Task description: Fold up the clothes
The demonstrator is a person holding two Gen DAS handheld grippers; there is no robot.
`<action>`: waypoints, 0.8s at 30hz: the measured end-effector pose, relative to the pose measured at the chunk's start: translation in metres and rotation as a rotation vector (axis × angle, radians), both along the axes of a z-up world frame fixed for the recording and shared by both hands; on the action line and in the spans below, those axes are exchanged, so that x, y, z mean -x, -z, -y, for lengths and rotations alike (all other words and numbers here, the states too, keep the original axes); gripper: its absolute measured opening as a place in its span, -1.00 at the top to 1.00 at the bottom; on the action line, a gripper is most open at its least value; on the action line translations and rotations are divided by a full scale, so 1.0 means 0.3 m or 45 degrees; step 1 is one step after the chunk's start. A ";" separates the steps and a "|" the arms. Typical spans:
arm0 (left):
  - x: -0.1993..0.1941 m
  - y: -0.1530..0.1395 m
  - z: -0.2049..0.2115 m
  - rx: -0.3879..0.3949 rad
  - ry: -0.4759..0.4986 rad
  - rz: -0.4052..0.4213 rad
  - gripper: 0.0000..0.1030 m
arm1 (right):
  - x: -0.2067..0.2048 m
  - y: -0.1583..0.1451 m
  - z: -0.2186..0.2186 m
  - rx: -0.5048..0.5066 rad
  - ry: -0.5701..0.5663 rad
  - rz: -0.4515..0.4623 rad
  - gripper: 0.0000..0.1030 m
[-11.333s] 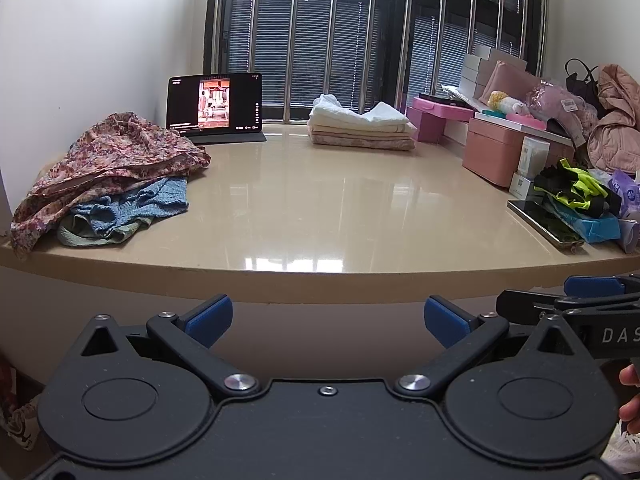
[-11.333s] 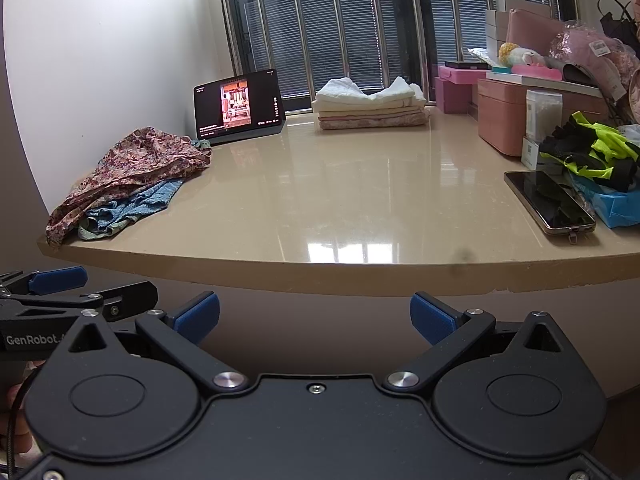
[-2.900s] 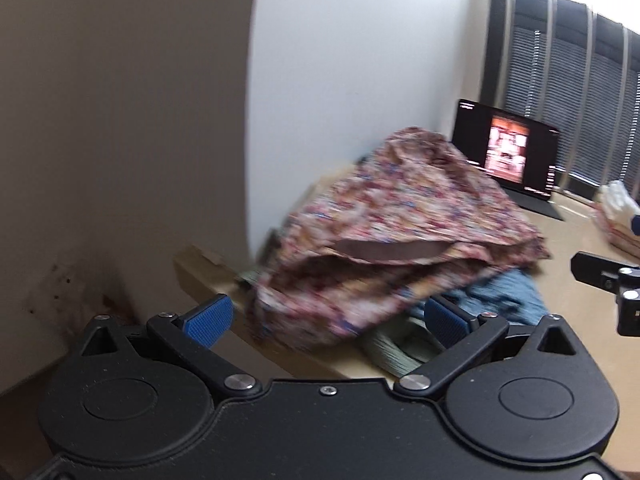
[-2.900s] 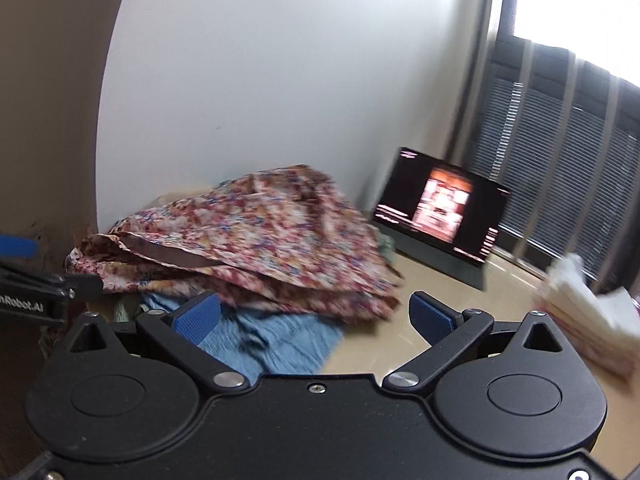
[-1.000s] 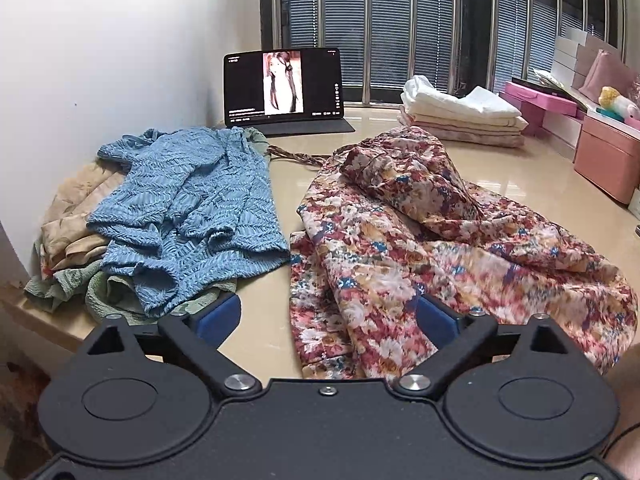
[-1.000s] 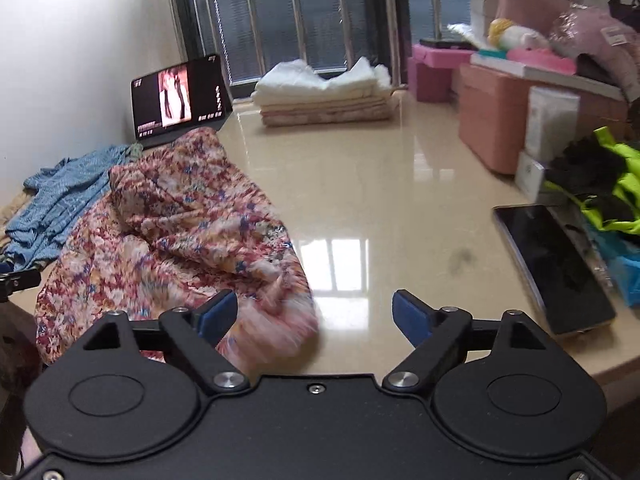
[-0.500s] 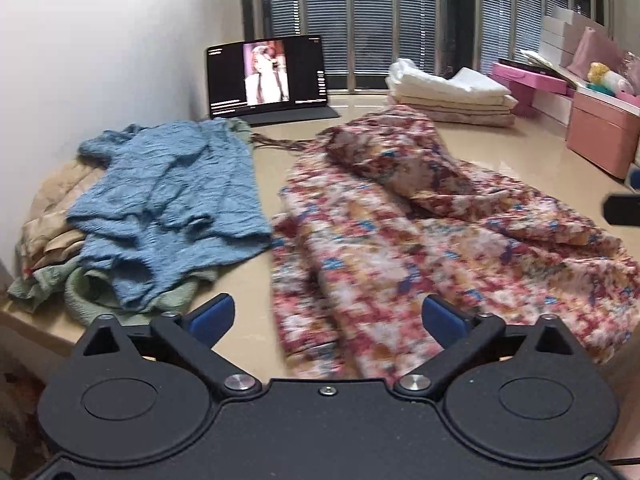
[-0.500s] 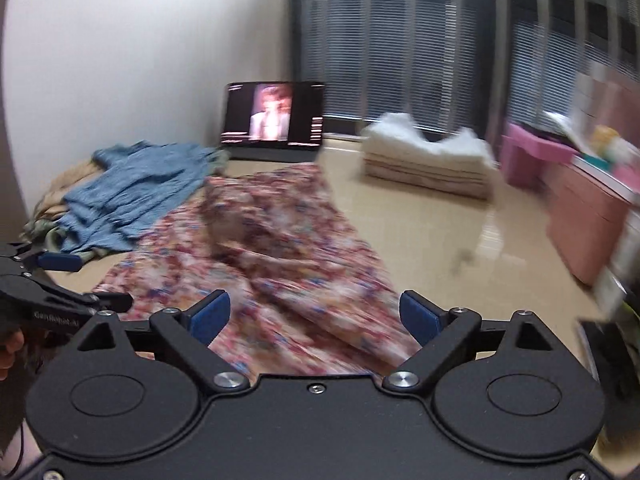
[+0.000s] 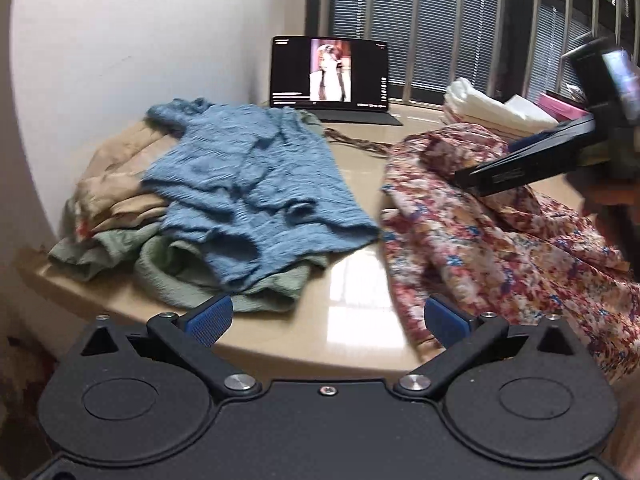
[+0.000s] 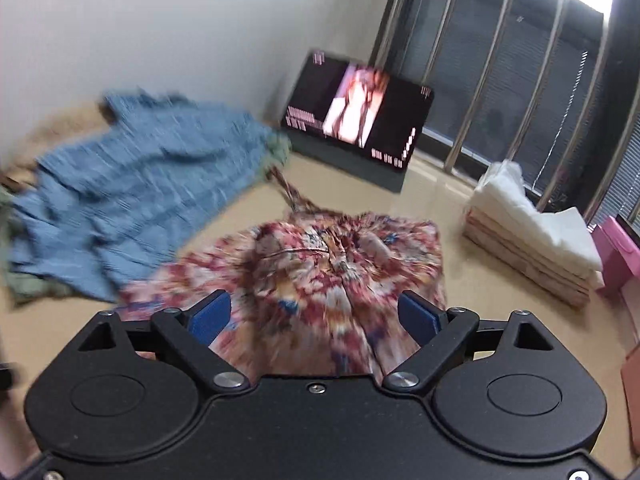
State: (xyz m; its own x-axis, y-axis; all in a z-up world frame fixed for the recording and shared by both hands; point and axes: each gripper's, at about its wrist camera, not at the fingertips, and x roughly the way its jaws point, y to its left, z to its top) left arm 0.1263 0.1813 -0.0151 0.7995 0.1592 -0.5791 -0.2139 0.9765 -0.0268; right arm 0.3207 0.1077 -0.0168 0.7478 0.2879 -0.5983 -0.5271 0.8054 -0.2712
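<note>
A floral garment (image 9: 500, 248) lies crumpled on the beige table (image 9: 344, 340), right of a blue knit top (image 9: 256, 184). My left gripper (image 9: 326, 318) is open at the table's front edge, with only bare table between its blue pads and the floral hem by the right pad. My right gripper (image 10: 320, 316) hovers over the floral garment's (image 10: 332, 276) gathered top, near its thin strap. Its jaws are closing, the cloth lies below and between them, and the pads do not press on it. One of its fingers (image 9: 520, 164) shows in the left wrist view above the floral cloth.
Beige clothes (image 9: 120, 184) and a green garment (image 9: 192, 276) lie under the blue top (image 10: 132, 192) by the white wall. A tablet (image 9: 330, 76) playing video stands at the back. A folded stack of towels (image 10: 532, 240) and a pink box (image 10: 620, 256) sit to the right.
My right gripper has swung left and rolled, and now looks down on the floral garment's top. It has come into the left wrist view. My left gripper has shifted toward the blue top.
</note>
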 end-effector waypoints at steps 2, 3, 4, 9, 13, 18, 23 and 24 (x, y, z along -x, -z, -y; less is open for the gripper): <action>0.020 0.004 -0.023 0.002 -0.015 -0.003 -1.00 | -0.070 0.031 -0.020 0.027 0.056 -0.070 -0.29; 0.028 0.006 -0.035 0.003 -0.020 -0.006 -1.00 | -0.092 0.035 -0.014 -0.006 0.077 -0.112 0.06; 0.033 0.008 -0.045 0.004 -0.023 -0.011 -1.00 | -0.108 0.030 0.000 -0.056 0.092 -0.150 0.55; 0.025 0.005 -0.062 0.020 -0.020 -0.027 -1.00 | -0.075 -0.054 0.154 -0.274 0.109 -0.149 0.88; -0.003 -0.011 -0.029 0.032 0.025 -0.017 -1.00 | 0.021 -0.157 0.370 -0.490 0.098 -0.129 0.94; -0.076 -0.043 0.055 0.005 0.146 -0.006 -1.00 | 0.152 -0.204 0.642 -0.631 0.089 -0.186 0.95; -0.222 -0.107 0.118 -0.001 0.279 -0.013 -1.00 | 0.214 -0.091 0.846 -0.589 0.273 -0.240 0.94; -0.260 -0.121 0.136 -0.006 0.301 -0.015 -1.00 | 0.221 -0.067 0.877 -0.593 0.310 -0.251 0.93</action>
